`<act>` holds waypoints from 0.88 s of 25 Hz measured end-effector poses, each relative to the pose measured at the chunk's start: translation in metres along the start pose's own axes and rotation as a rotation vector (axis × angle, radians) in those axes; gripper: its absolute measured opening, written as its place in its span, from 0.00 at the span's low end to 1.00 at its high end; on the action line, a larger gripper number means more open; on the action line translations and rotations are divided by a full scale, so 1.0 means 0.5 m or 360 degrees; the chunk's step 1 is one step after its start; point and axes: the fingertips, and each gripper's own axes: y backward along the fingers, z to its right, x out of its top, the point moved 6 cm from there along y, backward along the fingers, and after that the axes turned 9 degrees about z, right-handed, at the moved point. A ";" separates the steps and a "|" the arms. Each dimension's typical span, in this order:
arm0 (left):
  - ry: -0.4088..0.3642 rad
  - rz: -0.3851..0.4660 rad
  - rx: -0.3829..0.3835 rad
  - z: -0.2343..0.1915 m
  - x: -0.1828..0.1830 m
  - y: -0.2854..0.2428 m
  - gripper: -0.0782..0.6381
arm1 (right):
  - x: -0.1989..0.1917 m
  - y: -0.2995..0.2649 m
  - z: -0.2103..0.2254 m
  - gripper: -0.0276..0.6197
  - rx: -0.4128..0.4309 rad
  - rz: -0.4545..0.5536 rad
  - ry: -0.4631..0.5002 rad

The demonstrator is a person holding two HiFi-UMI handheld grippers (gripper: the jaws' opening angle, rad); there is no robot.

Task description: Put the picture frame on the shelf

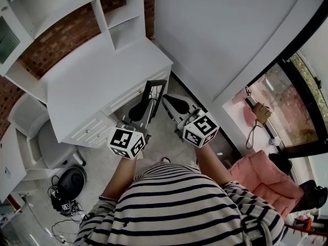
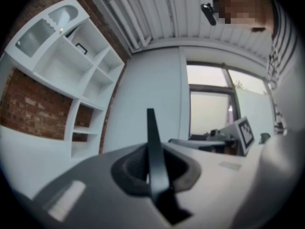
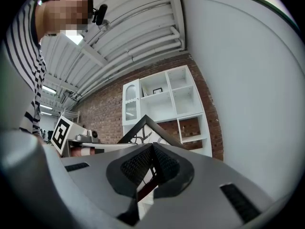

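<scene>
A black picture frame hangs in the air before the white desk, held from both sides. My left gripper is shut on its left edge; in the left gripper view the frame shows edge-on as a thin dark bar between the closed jaws. My right gripper is shut on the right edge, where the frame's corner with a patterned picture rises above the jaws. The white shelf unit stands on the desk against a brick wall, also seen as the shelf and the shelf.
A grey chair stands left of the desk, with a black round device and cables on the floor below it. A pink armchair and a hanging bag are at the right by a window. A white wall runs behind the desk's right end.
</scene>
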 end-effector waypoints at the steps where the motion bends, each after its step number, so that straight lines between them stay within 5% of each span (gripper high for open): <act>1: 0.0000 -0.0002 0.0001 0.000 0.000 -0.001 0.16 | -0.001 0.001 0.004 0.05 -0.0009 0.0005 -0.0015; 22: 0.0013 -0.0037 -0.0034 0.018 -0.019 -0.046 0.16 | -0.016 0.023 0.049 0.06 -0.0064 -0.0058 0.0001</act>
